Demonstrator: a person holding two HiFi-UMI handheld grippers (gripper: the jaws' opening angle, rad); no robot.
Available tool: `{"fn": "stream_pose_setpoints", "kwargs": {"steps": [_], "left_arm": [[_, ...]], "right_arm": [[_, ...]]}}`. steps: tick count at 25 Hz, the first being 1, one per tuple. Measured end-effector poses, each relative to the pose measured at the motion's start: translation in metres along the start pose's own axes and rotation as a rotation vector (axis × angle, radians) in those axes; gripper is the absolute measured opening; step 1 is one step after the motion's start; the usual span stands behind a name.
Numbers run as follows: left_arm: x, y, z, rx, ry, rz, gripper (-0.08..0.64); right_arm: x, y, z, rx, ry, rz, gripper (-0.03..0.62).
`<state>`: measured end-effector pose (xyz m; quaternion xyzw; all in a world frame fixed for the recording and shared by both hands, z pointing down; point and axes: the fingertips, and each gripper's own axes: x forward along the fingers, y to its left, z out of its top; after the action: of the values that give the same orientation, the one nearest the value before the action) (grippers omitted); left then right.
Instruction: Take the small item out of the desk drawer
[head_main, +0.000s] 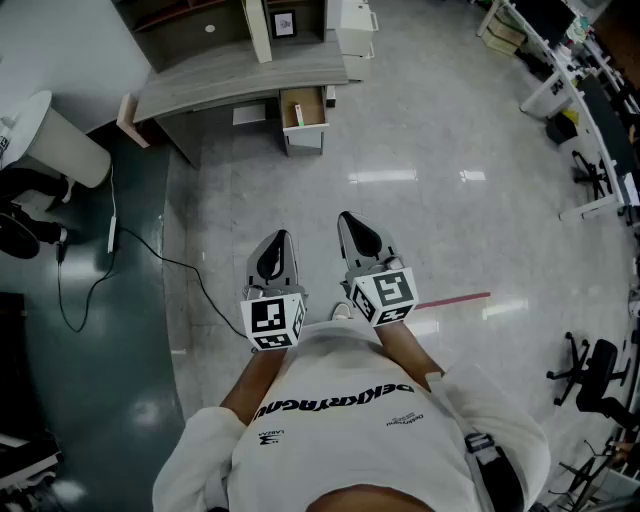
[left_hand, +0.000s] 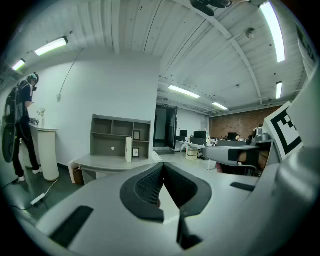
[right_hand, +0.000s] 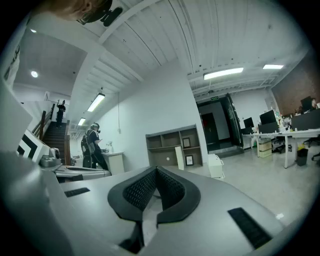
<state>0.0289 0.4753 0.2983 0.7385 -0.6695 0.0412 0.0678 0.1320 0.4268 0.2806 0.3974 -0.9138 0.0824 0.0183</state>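
Observation:
The grey desk (head_main: 240, 80) stands far ahead across the floor, with a shelf unit on top. Under its right end a drawer (head_main: 303, 110) is pulled open, showing a wooden inside; any small item in it is too small to make out. I hold both grippers close to my chest, far from the desk. The left gripper (head_main: 277, 238) is shut, its dark pads (left_hand: 150, 182) meeting with nothing between them. Beside it, the right gripper (head_main: 351, 218) is shut and empty too, pads (right_hand: 140, 187) together. Both point toward the desk (left_hand: 112, 162) and its shelf unit (right_hand: 172, 147).
A white cylindrical stand (head_main: 60, 140) and a person (left_hand: 22, 130) are left of the desk. A cable (head_main: 130, 250) trails over the dark floor strip. A white bin (right_hand: 216, 166) is right of the desk. Office desks and chairs (head_main: 590, 380) line the right side.

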Motion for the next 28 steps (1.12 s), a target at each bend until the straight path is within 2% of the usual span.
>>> {"fn": "stream_pose_setpoints", "kwargs": {"steps": [7,12,20,28], "left_arm": [[0.022,-0.026,-0.006,-0.003,0.007,0.024,0.015],[0.029,-0.049,-0.022,-0.034,0.036,0.050,0.015],[0.057,-0.057,-0.033,-0.035,0.070,0.048,0.015],[0.112,-0.042,-0.046,-0.056,0.079,0.012,0.015]], "right_arm": [[-0.003,-0.030,-0.007,0.004,0.017,0.042,0.032],[-0.008,-0.049,-0.020,0.081,0.048,0.099,0.032],[0.000,-0.077,-0.027,0.079,0.059,0.090,0.032],[0.045,-0.110,-0.041,0.070,0.091,0.070,0.032]]}}
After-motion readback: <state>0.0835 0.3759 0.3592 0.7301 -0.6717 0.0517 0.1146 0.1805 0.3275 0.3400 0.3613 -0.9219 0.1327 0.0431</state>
